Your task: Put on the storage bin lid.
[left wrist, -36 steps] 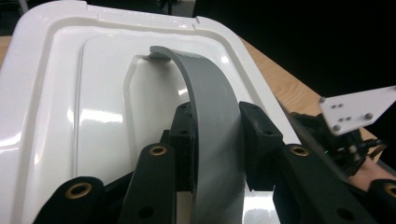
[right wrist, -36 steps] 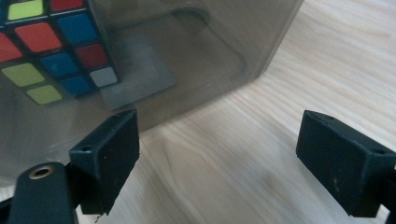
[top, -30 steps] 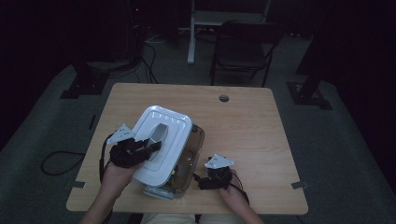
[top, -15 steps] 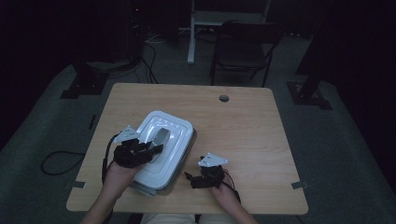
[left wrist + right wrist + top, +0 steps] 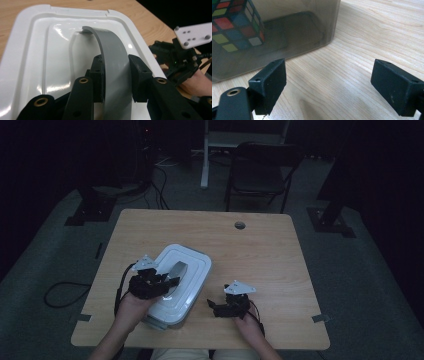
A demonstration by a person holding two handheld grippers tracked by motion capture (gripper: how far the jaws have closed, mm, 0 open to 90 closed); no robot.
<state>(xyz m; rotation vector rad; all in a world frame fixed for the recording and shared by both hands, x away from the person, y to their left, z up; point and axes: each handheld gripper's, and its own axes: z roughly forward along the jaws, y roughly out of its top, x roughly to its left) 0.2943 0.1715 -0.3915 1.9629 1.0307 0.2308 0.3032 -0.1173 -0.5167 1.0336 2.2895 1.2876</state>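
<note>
The left hand-held gripper is clenched on the grey handle of the white lid, which sits on a clear box near the desk's front left. The right hand-held gripper rests released just beside the box; a colourful puzzle cube lies inside.

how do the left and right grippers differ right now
The left gripper is shut on the grey handle of the white lid; the right gripper is open, with bare table between its jaws. The left sits over the box, the right beside its wall. Both have black jaws.
</note>
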